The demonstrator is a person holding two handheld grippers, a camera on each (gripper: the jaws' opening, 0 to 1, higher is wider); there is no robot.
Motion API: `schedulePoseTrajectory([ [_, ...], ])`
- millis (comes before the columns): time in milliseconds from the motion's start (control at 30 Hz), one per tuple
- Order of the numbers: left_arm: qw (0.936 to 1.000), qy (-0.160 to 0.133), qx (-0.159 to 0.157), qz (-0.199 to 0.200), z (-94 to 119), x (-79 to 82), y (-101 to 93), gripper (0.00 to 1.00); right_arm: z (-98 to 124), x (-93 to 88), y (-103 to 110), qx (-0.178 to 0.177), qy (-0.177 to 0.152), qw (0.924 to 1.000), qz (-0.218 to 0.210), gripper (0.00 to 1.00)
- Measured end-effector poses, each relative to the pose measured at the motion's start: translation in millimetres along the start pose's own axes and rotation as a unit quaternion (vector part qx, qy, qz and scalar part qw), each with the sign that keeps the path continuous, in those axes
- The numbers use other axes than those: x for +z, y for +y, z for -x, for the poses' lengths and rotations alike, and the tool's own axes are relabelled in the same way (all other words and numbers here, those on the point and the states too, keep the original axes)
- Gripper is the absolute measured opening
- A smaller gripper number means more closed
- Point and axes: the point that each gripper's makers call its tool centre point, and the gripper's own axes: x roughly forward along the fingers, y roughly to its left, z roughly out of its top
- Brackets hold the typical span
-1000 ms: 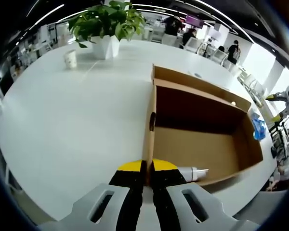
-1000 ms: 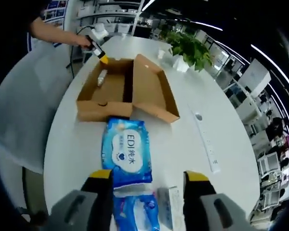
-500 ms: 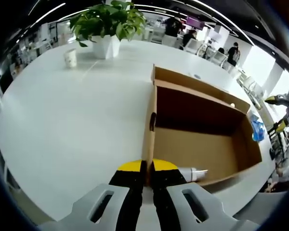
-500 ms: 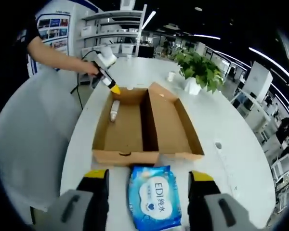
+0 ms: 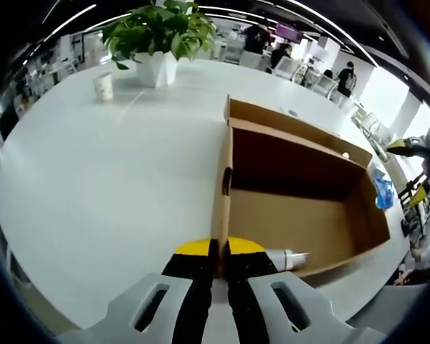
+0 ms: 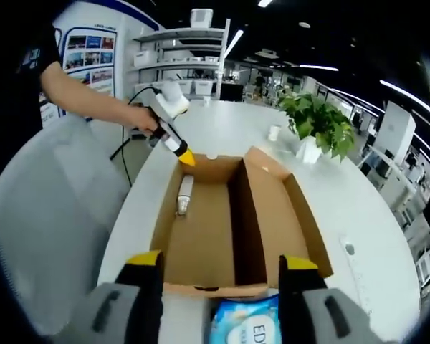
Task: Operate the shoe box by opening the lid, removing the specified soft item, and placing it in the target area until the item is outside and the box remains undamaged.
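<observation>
The open cardboard shoe box [image 5: 294, 168] lies on the white table, its lid [image 6: 276, 215] folded flat beside it. My left gripper [image 5: 219, 249] is shut on the box's near end wall; in the right gripper view it shows as the left gripper [image 6: 186, 157] in a person's hand at the box's far end. A white tube [image 6: 184, 195] lies inside the box [image 6: 201, 240], also seen as the tube [image 5: 287, 256]. A blue wipes pack [image 6: 249, 326] rests on the table just outside the box. My right gripper [image 6: 222, 264] hangs open above the box's near end, with nothing between its fingers.
A potted plant [image 5: 158, 32] and a paper cup [image 5: 104, 86] stand at the far side of the table [image 5: 93, 186]. A grey chair [image 6: 43, 222] is at the table's edge. Shelves and desks fill the room behind.
The right gripper's camera has moved forward over the box, so the wipes pack now sits low between its jaws. The left gripper keeps its hold on the box wall.
</observation>
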Motion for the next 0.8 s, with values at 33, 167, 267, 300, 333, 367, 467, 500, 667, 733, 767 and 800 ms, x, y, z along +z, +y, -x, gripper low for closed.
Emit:
schedulePoseTrajectory([
  [33,1.0,0.0,0.0,0.0,0,-0.2,0.1,0.03,-2,0.8,0,0.001,-0.001,1.0,0.0,0.64],
  [167,1.0,0.0,0.0,0.0,0,-0.3,0.1,0.03,-14,6.1,1,0.004,-0.005,1.0,-0.002,0.63],
  [267,1.0,0.0,-0.001,0.001,0,-0.4,-0.3,0.03,-24,9.5,4,0.008,-0.007,0.9999,-0.002,0.63],
  [300,1.0,0.0,-0.002,0.002,0,-0.4,-0.2,0.03,-27,9.9,5,0.01,-0.007,0.9999,-0.002,0.63],
  [333,1.0,0.0,-0.001,0.001,0,-0.3,-0.3,0.03,-31,10.6,6,0.011,-0.007,0.9999,-0.001,0.63],
  [367,1.0,0.0,-0.001,0.001,0,-0.2,0.2,0.03,-34,10.8,7,0.012,-0.006,0.9999,0.0,0.63],
  [467,1.0,-0.001,-0.002,0.003,-1,-0.1,0.9,0.03,-45,11.2,9,0.016,-0.004,0.9999,-0.001,0.62],
  [500,1.0,-0.002,-0.002,0.003,0,-0.3,0.6,0.03,-49,10.9,11,0.02,-0.002,0.9998,-0.001,0.62],
  [667,1.0,-0.004,-0.001,0.002,0,-0.4,-0.5,0.03,-62,4.4,13,0.031,0.014,0.9994,0.004,0.62],
  [733,1.0,-0.003,0.0,0.001,0,-0.2,-0.4,0.03,-65,3.3,14,0.033,0.017,0.9993,0.004,0.62],
  [767,1.0,-0.003,0.0,0.0,-1,-0.1,0.5,0.03,-67,2.2,14,0.034,0.021,0.9992,0.005,0.62],
  [800,1.0,-0.003,0.0,0.0,-1,0.1,0.8,0.03,-69,1.2,14,0.036,0.023,0.9991,0.007,0.62],
])
